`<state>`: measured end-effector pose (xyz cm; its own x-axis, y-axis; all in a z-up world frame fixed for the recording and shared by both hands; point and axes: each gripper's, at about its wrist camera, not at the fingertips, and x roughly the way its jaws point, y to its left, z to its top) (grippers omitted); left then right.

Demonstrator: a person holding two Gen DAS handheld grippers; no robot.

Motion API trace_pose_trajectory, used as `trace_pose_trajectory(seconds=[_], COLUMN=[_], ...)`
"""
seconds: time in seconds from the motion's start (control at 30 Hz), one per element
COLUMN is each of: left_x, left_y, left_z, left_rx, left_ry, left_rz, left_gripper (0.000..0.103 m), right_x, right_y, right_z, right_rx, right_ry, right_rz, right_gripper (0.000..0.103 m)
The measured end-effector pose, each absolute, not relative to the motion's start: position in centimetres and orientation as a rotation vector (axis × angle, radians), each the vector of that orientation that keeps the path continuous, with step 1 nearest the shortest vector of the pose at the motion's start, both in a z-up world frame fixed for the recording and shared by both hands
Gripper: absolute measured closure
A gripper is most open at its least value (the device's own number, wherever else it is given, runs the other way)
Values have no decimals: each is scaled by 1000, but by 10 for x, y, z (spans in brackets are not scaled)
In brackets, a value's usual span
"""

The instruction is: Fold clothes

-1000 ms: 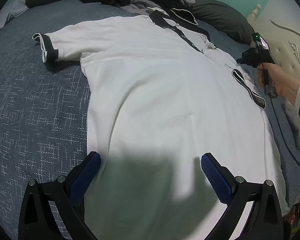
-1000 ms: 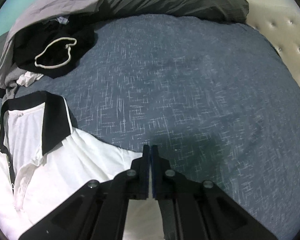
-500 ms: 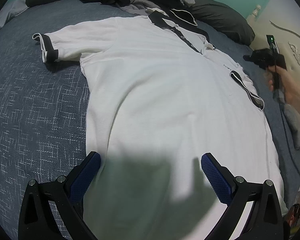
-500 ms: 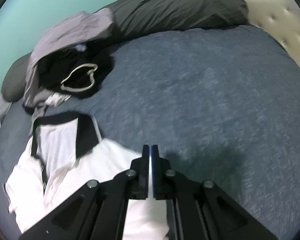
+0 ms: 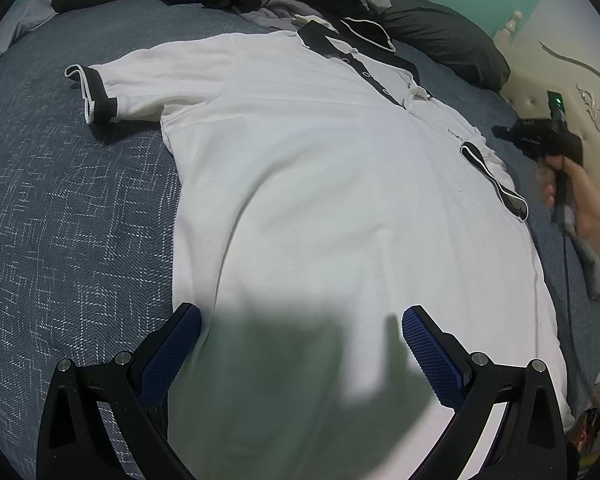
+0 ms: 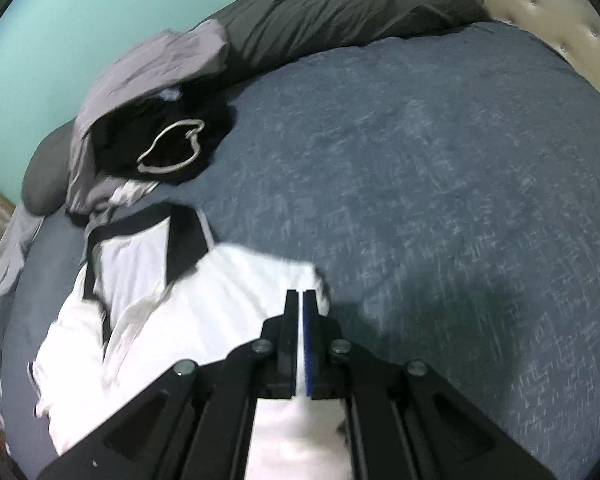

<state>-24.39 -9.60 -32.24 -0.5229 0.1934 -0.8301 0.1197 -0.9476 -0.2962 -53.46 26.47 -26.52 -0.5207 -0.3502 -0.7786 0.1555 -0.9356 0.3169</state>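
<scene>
While the white polo shirt (image 5: 340,200) lies spread flat on the blue bedspread (image 5: 80,220), its lower part is framed by the wide-open left gripper (image 5: 300,344); the right gripper (image 6: 301,308) is pressed shut, apparently empty, so the sleeve should be pinched before folding.

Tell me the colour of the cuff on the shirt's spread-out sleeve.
Black with a white edge, on the white polo shirt; the cuff shows best in the left wrist view.

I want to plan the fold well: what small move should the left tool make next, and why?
Probably reach the open left tool to the black cuff of the spread sleeve: that sleeve lies flat outward, while the other cuff already lies folded onto the white shirt.
</scene>
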Motion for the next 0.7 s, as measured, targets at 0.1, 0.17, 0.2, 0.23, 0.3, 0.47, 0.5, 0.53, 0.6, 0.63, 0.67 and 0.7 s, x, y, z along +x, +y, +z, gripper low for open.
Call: trace_pose_trajectory(seconds=[0.1, 0.17, 0.2, 0.23, 0.3, 0.47, 0.5, 0.53, 0.6, 0.63, 0.67, 0.7], left_x=[-243, -243, -243, -244, -244, -243, -243, -244, -245, -245, -245, -245], left_y=[-96, -95, -94, -94, -93, -94, -94, -94, -93, -92, -92, -91], left_z=[-321, -321, -321, -321, -321, -321, -321, -321, -322, -322, -322, -321], left_rx=[-1505, -1504, -1504, -1504, -1505, -1503, -1503, -1504, -1505, -1505, -1505, -1504], left_ry=[-504, -499, -498, -498, -497, -500, -502, -502, -500, -500, -499, -499], left_rz=[2660, 2660, 2659, 2659, 2659, 2658, 2658, 2657, 2655, 2655, 2655, 2655], left_gripper=[0, 0, 0, 0, 0, 0, 0, 0, 0, 0, 0, 0], right_x=[-516, -504, -498, -492, -483, -475, -473, -469, -464, -461, -459, -459], right_y=[262, 263, 265, 265, 261, 256, 257, 261, 267, 272, 276, 276], right_z=[-269, -274, -277, -279, -282, -303, -306, -305, -297, -292, -289, -291], right_rx=[1357, 1372, 1377, 1376, 1373, 1494, 1511, 1503, 1461, 1428, 1412, 1428], right_ry=[-285, -301, -316, -326, -294, -235, -231, -242, -273, -299, -321, -316], right_rz=[-2438, -2416, -2404, -2394, -2385, -2343, -2336, -2338, -2362, -2383, -2396, -2390], right_gripper=[101, 101, 101, 101, 101, 101, 101, 101, 101, 101, 101, 101])
